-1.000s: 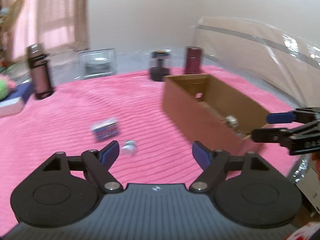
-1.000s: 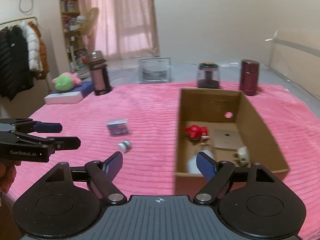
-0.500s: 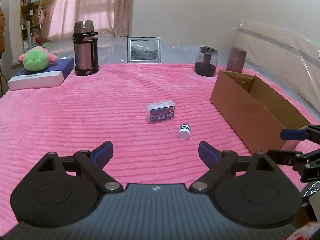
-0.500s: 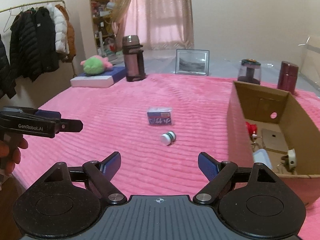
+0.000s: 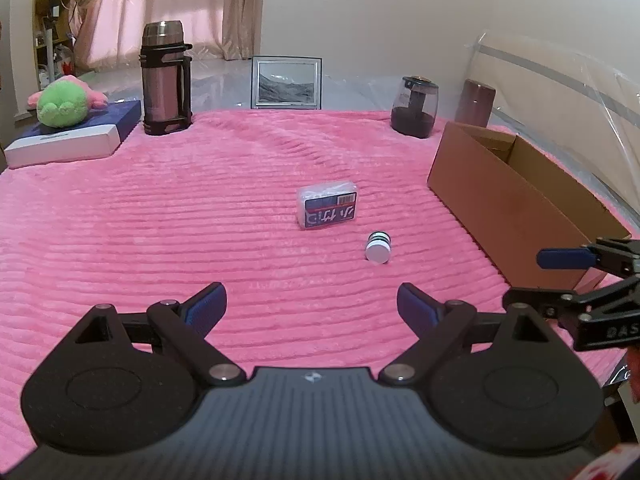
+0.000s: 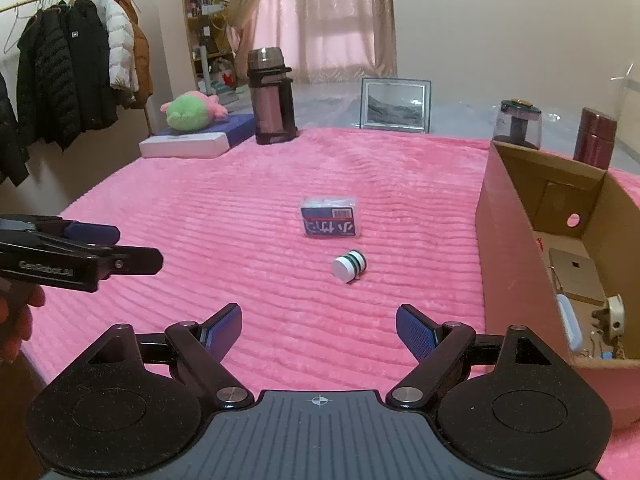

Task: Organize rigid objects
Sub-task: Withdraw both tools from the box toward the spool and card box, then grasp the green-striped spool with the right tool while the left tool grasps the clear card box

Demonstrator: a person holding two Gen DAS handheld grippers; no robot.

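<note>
From your left camera you cannot see into the cardboard box (image 5: 516, 200); its near wall hides what lies inside. Your right gripper (image 5: 560, 276) is cut off by the right edge there, so you only see its two finger ends. The dark red cup (image 5: 476, 102) behind the box looks soft and blurry.

From your right camera, your left gripper (image 6: 120, 248) is cut off by the left edge, and so is the hand (image 6: 16, 320) holding it. The box (image 6: 516, 216) runs off the right edge. The small things (image 6: 612, 316) in its near corner are too jumbled to name. The writing on the blue packet (image 6: 329, 224) is too small to read.
</note>
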